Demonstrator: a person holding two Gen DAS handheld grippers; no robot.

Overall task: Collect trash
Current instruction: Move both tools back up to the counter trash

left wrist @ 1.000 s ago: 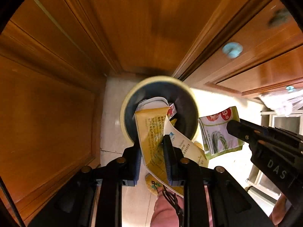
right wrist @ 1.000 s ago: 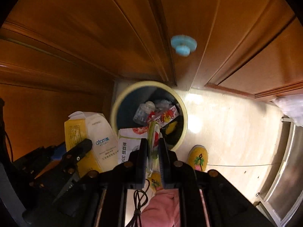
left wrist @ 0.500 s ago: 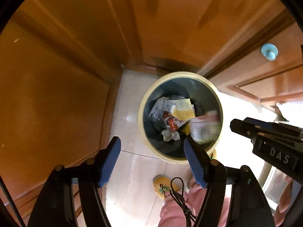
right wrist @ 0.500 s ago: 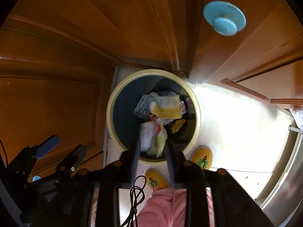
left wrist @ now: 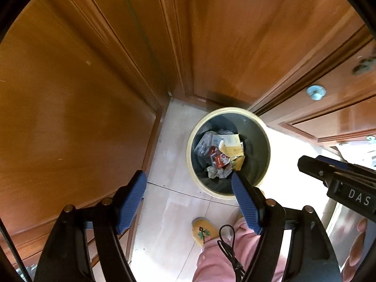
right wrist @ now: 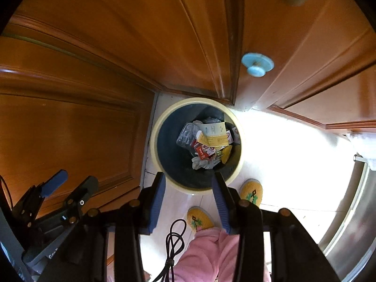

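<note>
Since both grippers are hanging over the bin, I am logging this as the drop-off step:
Left gripper (left wrist: 188, 183): I am watching its jaws opening wide with nothing between the blue pads.
Right gripper (right wrist: 189, 183): its jaws are also opening, narrower than the left, and nothing is sitting between them.
Doing it well: I am judging that both should be staying centred above the opening until the jaws are fully clear, then lifting straight, keeping the dangling cable (right wrist: 174, 239) away from the rim.
Trash (right wrist: 208, 142): it is lying at the bottom of the bin, a loose heap of a yellow-and-white carton, red wrappers, clear plastic and crumpled tissue.
Bin (right wrist: 162, 119): round, cream rim, dark inside, standing on the pale floor in the corner against the wooden panels (left wrist: 70, 117).
Person: yellow slippers (right wrist: 251, 191) are standing just beside the bin.
</note>
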